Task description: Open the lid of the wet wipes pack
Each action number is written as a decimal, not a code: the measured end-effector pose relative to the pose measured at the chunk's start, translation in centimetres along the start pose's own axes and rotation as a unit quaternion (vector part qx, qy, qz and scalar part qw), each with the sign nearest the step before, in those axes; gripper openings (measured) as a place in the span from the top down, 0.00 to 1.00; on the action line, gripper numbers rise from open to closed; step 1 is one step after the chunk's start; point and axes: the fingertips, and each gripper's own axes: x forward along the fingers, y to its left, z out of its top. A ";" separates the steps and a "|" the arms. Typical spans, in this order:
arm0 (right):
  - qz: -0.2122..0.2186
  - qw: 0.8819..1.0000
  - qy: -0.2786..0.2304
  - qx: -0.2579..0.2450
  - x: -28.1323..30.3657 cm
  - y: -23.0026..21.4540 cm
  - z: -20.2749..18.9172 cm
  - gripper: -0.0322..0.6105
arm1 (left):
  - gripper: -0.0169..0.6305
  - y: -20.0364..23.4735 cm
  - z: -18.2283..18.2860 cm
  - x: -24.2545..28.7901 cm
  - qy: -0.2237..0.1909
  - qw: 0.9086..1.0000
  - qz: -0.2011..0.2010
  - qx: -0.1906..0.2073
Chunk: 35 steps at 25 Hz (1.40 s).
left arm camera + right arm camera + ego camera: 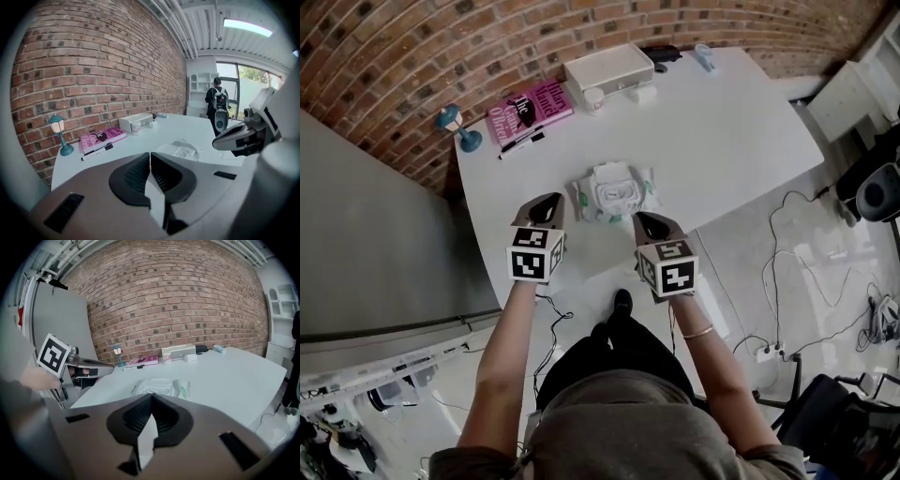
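- Step in hand: the approach. The soft white plastic wet wipes pack with green side print (614, 192) lies flat on the white table (741, 141), near its front edge and untouched. Its white oval flip lid (617, 195) looks to be down, so the opening has not begun.
- The left gripper (546, 208) hovers at the pack's 8 o'clock, just beside it but clear of it. Its jaws are pressed together with nothing between them.
- The right gripper (652, 225) hangs at the pack's 5 o'clock, also apart from it, and its jaws are likewise closed on nothing.
- Next move, as I judge it: one gripper pins the pack body while the other works a jaw tip under the lid's lip and levers it up. The pack is light and slack and would likely slide or buckle if left unpinned. Which edge carries the lip I cannot tell.
- Only the head view gives the layout. A pink paperback book (530, 110), a black marker pen (522, 143) and a small teal lamp (459, 127) lie at the pack's 10 to 11 o'clock, and a long white box (609, 67) at 12.
- Only the left gripper view shows a person with a backpack (216, 101) by a bright window (248, 77), well beyond the table.
- The right gripper view faces the pack head-on, with the left gripper at its 9 o'clock.
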 end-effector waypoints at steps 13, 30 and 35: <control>-0.001 0.999 -0.035 0.016 -3.1 1.6 0.6 0.94 | 0.93 0.2 -1.0 -4.9 -0.043 0.996 0.017 -0.070; -0.040 0.997 -0.064 0.024 -6.3 -0.4 0.4 0.95 | 0.93 -0.6 -2.9 -7.5 -0.053 0.995 0.022 -0.086; -0.043 0.997 -0.060 0.027 -6.0 -0.7 0.4 0.95 | 0.93 -0.7 -3.2 -7.1 -0.048 0.995 0.019 -0.085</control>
